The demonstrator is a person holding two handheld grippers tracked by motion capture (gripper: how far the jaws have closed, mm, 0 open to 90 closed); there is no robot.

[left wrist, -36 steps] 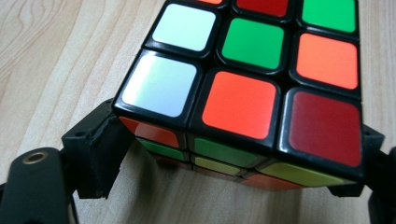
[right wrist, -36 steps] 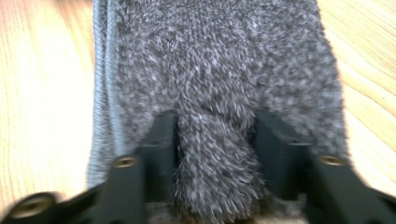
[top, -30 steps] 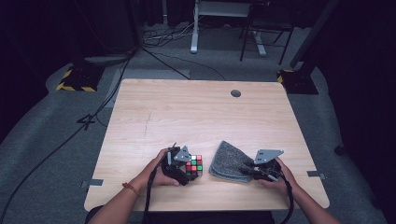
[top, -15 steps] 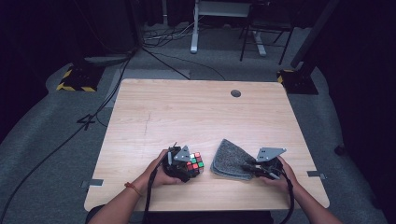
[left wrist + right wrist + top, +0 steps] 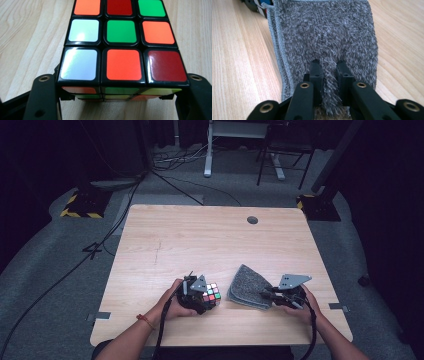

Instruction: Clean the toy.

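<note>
Multicoloured cube (image 5: 121,42), fluffy grey cloth (image 5: 324,32)

Scrambled puzzle cube (image 5: 212,294) at near table edge; folded grey cloth (image 5: 248,285) just beside.

- The high view looks forward and down from above the person's edge of the tabletop (image 5: 210,240), far enough back to take in the whole top and the floor beyond it.
- The left gripper view sits low and very near, looking along the left hand-held gripper (image 5: 120,100) onto the puzzle cube (image 5: 120,50).
- The right gripper view sits as low and near, looking along the right hand-held gripper (image 5: 329,72) across the grey cloth (image 5: 324,32).
- The high view shares the cube (image 5: 211,294) and the cloth (image 5: 248,285) with them.
- The cube's corner (image 5: 260,6) shows at the top left of the right gripper view.
</note>
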